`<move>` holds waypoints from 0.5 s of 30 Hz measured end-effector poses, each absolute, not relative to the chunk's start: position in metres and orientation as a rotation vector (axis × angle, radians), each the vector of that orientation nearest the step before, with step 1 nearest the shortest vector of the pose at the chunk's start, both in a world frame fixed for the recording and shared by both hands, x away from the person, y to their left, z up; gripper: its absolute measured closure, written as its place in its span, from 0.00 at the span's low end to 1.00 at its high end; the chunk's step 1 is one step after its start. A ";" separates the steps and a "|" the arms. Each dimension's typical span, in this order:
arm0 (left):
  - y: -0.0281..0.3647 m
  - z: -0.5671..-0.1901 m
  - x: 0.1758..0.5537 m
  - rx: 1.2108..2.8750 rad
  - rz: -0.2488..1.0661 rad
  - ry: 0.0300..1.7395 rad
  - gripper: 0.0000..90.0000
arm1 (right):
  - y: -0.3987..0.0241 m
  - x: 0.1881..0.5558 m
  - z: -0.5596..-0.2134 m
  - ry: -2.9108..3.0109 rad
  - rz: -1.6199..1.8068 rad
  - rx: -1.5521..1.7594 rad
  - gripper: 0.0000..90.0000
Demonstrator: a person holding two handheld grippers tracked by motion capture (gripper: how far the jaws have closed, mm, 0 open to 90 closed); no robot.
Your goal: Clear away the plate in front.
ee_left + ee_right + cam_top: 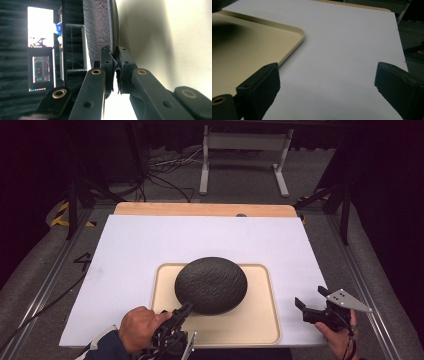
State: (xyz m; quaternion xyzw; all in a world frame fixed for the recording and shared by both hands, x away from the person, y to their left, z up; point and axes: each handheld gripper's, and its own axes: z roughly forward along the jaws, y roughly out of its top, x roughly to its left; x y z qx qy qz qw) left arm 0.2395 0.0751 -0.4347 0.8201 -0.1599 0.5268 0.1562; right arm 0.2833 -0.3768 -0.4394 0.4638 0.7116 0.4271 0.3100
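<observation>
You have hold of the dark round plate (211, 285). It sits upside down, like a dome, over the cream tray (260, 320) on the white table (130, 245). Your left gripper (116, 72) pinches its near rim tight, with your hand low and close. I think the lifting or turning is not done yet. Your right gripper (312, 310) waits beside the tray, jaws wide, holding nothing.
</observation>
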 end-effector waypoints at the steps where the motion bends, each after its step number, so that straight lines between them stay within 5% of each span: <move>1: 0.075 -0.436 0.239 2.338 1.502 -0.472 0.95 | -0.377 0.283 -0.439 1.880 1.128 1.227 0.08; 15: 0.070 -0.457 0.243 2.391 1.428 -0.528 0.95 | -0.377 0.283 -0.440 1.882 1.126 1.226 0.07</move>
